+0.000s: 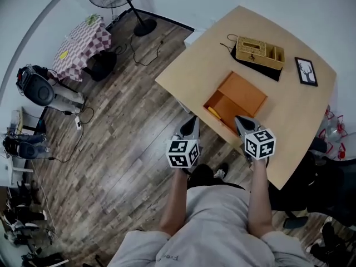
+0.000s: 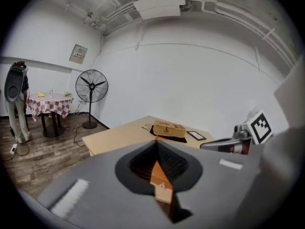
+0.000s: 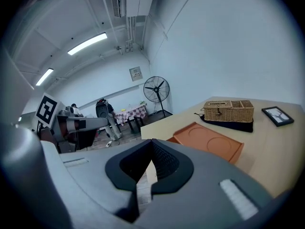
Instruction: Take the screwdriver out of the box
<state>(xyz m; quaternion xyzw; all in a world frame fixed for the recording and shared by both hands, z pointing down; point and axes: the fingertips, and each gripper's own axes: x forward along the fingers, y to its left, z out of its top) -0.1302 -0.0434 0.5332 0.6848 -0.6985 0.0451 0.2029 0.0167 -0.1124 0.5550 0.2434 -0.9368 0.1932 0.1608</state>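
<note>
My left gripper (image 1: 191,124) and right gripper (image 1: 241,122) both have their jaws pressed together on nothing, at the near edge of the light wooden table (image 1: 222,43). Just beyond them, the yellow-handled screwdriver (image 1: 214,113) lies inside the open orange box (image 1: 229,107). A woven wicker basket (image 1: 259,52) sits farther back.

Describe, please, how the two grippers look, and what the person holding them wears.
The left gripper and the right gripper look alike. Each has a smooth grey body that tapers to pointed jaws, lined with black ribbed pads. Each carries a white cube printed with black square markers. The person wears a light, short-sleeved shirt with small print on its front.
</note>
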